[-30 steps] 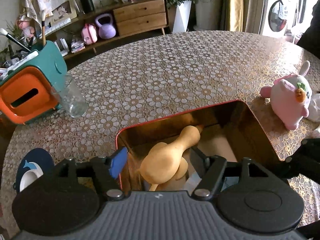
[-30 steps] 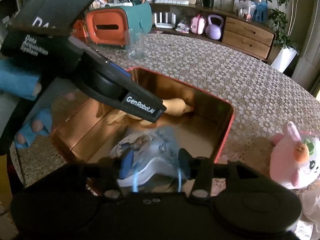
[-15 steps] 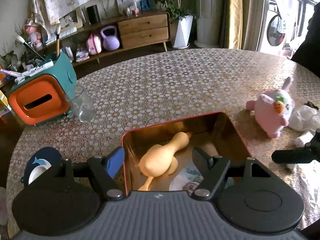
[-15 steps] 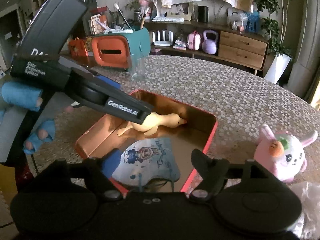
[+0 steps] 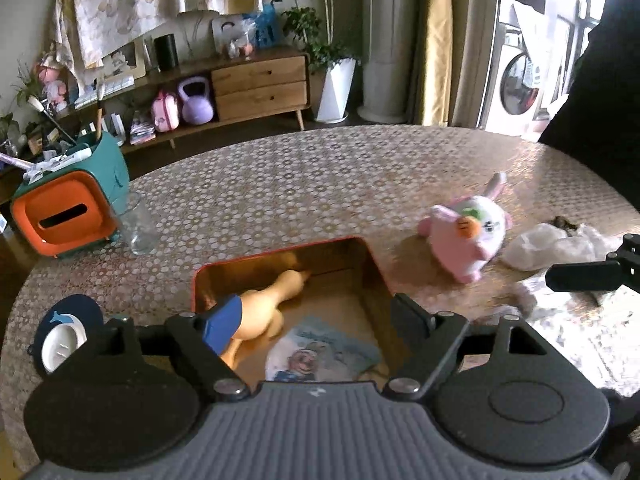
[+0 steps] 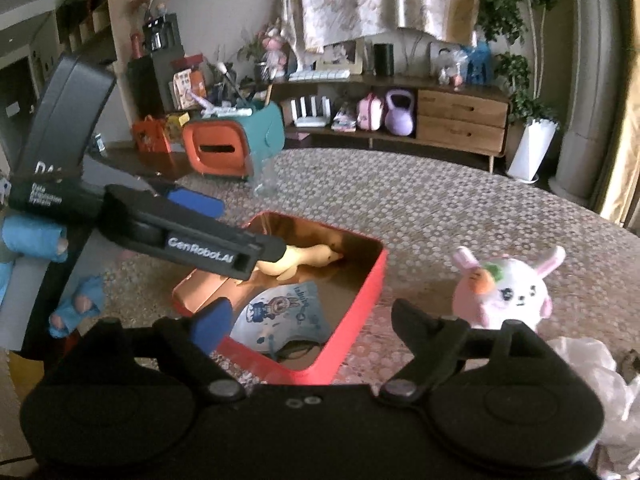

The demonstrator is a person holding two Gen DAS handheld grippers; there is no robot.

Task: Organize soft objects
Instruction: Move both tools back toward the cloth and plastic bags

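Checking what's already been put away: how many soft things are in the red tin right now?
2. A yellow duck lies at the tin's far end, a printed pouch nearer the grippers. The pink bunny sits outside on the table. More may be hidden.

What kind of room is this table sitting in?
Most likely a home living or dining room: a wooden sideboard with drawers along the wall, potted plants beside curtains, and a washing machine visible beyond the round patterned table.
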